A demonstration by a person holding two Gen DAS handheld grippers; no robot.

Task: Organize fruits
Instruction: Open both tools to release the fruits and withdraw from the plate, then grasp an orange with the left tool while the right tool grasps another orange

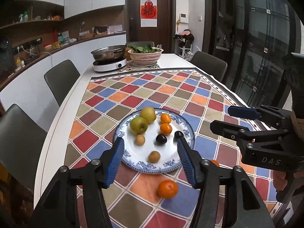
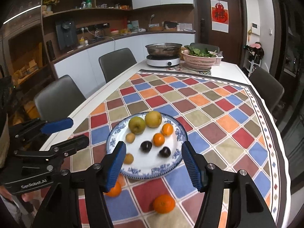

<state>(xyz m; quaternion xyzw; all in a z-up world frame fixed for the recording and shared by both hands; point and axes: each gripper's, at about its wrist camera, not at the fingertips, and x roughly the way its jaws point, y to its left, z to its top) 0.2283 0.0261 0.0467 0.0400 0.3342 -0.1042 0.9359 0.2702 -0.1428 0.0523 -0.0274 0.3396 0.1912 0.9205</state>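
Observation:
A blue-and-white plate (image 1: 182,125) (image 2: 112,142) sits on the checked tablecloth. It holds two green-yellow pears (image 1: 138,125) (image 2: 136,125), two tangerines (image 1: 165,128) (image 2: 158,139), two dark plums (image 1: 161,139) (image 2: 146,146) and two small brownish fruits (image 1: 154,156) (image 2: 130,137). Two more tangerines lie on the cloth in front of the plate (image 1: 168,188) (image 2: 164,203) (image 2: 114,189). My left gripper (image 1: 151,163) is open and empty above the plate's near edge. My right gripper (image 2: 153,166) is open and empty, also over the near edge. Each gripper shows in the other's view (image 1: 235,119) (image 2: 72,133).
At the table's far end stand an induction cooker with a steel pan (image 1: 109,58) (image 2: 163,56) and a pink basket of greens (image 1: 145,55) (image 2: 199,58). Dark chairs (image 1: 62,79) (image 2: 117,64) line both sides. A counter runs along the left wall.

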